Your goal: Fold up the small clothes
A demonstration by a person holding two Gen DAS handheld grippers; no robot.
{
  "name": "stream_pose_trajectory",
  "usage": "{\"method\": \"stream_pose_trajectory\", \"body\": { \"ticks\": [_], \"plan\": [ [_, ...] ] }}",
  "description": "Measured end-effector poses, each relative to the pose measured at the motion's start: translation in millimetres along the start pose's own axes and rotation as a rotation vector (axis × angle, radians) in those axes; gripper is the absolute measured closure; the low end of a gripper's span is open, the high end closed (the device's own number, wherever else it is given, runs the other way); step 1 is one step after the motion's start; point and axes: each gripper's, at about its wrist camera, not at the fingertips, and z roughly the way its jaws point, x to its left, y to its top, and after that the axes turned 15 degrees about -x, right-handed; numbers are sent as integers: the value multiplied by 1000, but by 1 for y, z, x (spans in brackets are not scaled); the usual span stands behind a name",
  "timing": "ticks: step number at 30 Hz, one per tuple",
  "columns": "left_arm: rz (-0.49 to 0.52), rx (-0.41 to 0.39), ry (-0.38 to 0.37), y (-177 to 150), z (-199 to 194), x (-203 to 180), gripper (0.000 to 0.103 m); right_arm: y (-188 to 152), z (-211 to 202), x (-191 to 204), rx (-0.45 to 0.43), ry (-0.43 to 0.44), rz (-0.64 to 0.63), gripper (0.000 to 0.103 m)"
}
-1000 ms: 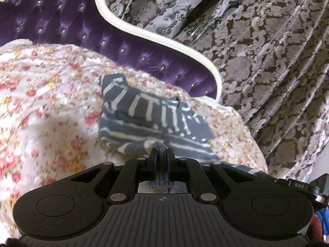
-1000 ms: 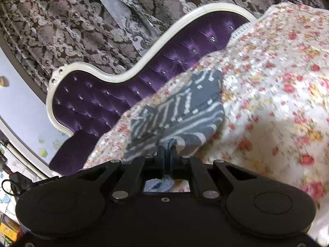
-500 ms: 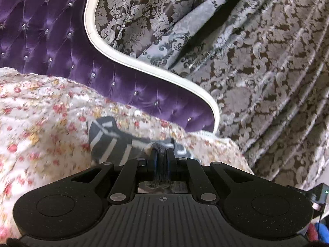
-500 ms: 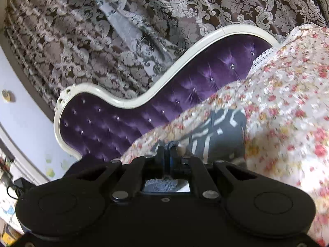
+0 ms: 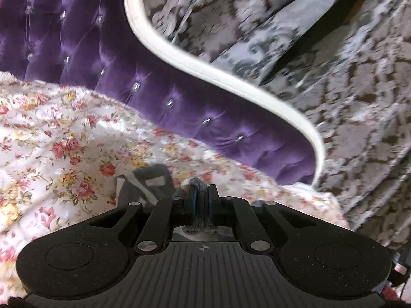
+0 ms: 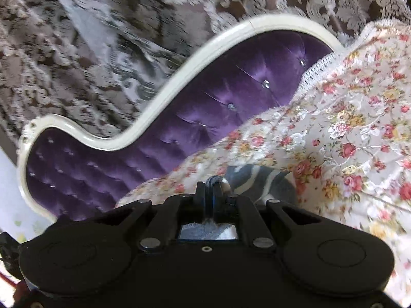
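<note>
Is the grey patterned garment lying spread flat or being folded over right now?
Mid-fold: the grey patterned garment is pinched in both claws, left claw and right claw, mostly hidden beneath them.

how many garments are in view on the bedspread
1: a grey patterned garment on the floral bedspread, pinched by the left hand-held gripper and the right hand-held gripper. The grippers hide most of it, so more may lie below.

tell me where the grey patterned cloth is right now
The cloth lies on the floral bedspread below the purple headboard, pinched by both the left gripper and right gripper.
</note>
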Motion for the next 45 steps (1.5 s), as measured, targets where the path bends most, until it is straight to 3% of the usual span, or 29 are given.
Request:
{"method": "stream_pose_trajectory", "body": {
  "ticks": [5, 7, 9, 10, 11, 12, 19, 24, 29, 30, 32, 34, 35, 36, 40, 42, 45],
  "plan": [
    [19, 49, 66, -14, 39, 16, 94, -9, 36, -18, 26, -44, -13, 90],
    [26, 49, 87, -19, 48, 22, 93, -12, 41, -24, 17, -47, -4, 85],
    [29, 43, 110, -20, 54, 26, 74, -14, 42, -28, -9, -52, 3, 80],
    [26, 38, 117, -20, 54, 28, 56, -14, 40, -30, -18, -54, 4, 76],
    [21, 27, 119, -20, 53, 31, 47, -13, 39, -31, -25, -59, 1, 57],
    [18, 16, 117, -18, 52, 32, 45, -11, 36, -31, -36, -58, -11, 42],
    [171, -29, 107, -15, 27, 5, 34, -6, 27, -10, 4, -15, -176, 41],
    [375, 39, 60, -42, 24, -23, 33, -15, 34, -8, 70, -25, -240, 41],
    [490, 112, 111, -76, 40, -23, 32, -28, 44, -4, 102, -38, -335, 41],
    [495, 131, 122, -81, 43, -20, 31, -30, 45, -2, 107, -38, -354, 42],
    [502, 90, 121, -88, 42, -16, 25, -34, 49, 1, 116, -36, -393, 44],
    [473, 81, 140, -88, 41, -12, 21, -38, 53, 5, 130, -30, -427, 56],
    [449, 76, 141, -88, 40, -10, 20, -40, 55, 7, 136, -29, -444, 78],
    [444, 74, 139, -87, 40, -9, 20, -42, 57, 10, 137, -34, -475, 92],
    [453, 75, 134, -87, 39, -10, 19, -43, 61, 15, 73, -106, -565, 94],
    [456, 72, 136, -88, 39, -10, 18, -40, 69, 2, 82, -166, -522, 94],
    [457, 68, 139, -89, 39, -10, 18, -41, 71, -7, 91, -153, -495, 94]
  ]
}}
